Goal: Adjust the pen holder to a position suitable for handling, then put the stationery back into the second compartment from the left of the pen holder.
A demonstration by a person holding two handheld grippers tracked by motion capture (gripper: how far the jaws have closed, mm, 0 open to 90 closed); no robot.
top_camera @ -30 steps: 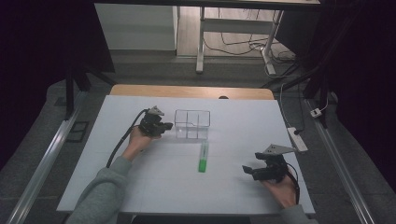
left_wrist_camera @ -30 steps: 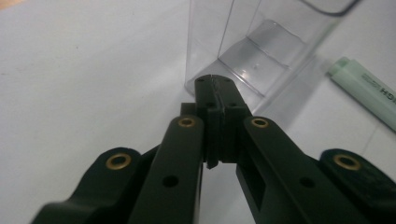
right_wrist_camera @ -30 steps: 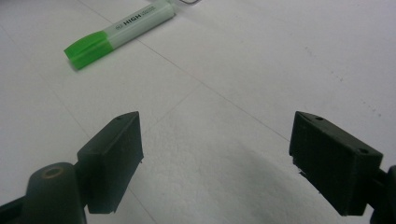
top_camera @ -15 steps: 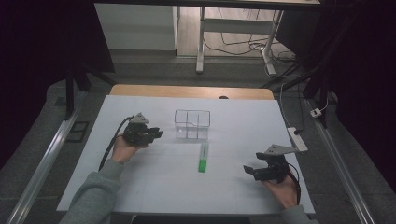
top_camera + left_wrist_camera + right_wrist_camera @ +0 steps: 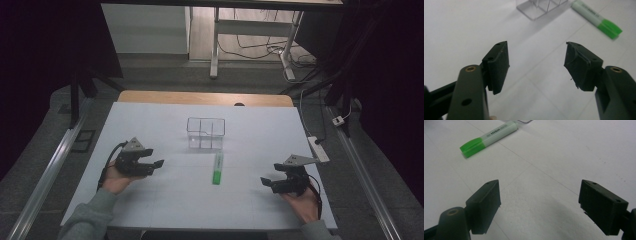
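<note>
**On the white table, both grippers open and empty, the marker lying loose between them**

On the white table a green marker lies flat near the middle, its long axis running away from the person, its green cap end toward the near edge. Just beyond its far end stands a clear plastic box with dividers inside; whether the marker's tip touches the box cannot be told from the high view.

The left gripper sits to the left of the marker, well apart from it, held low over the table in the person's left hand. Its jaws stand wide apart with nothing between them; in the left gripper view they frame bare table, with the marker and a corner of the box at the top.

The right gripper is on the other side of the marker, nearer the front edge, held in the right hand. Its jaws are also spread wide and hold nothing. In the right gripper view the marker lies ahead and to the left, its printed pale barrel pointing away and its green cap nearer.
</note>
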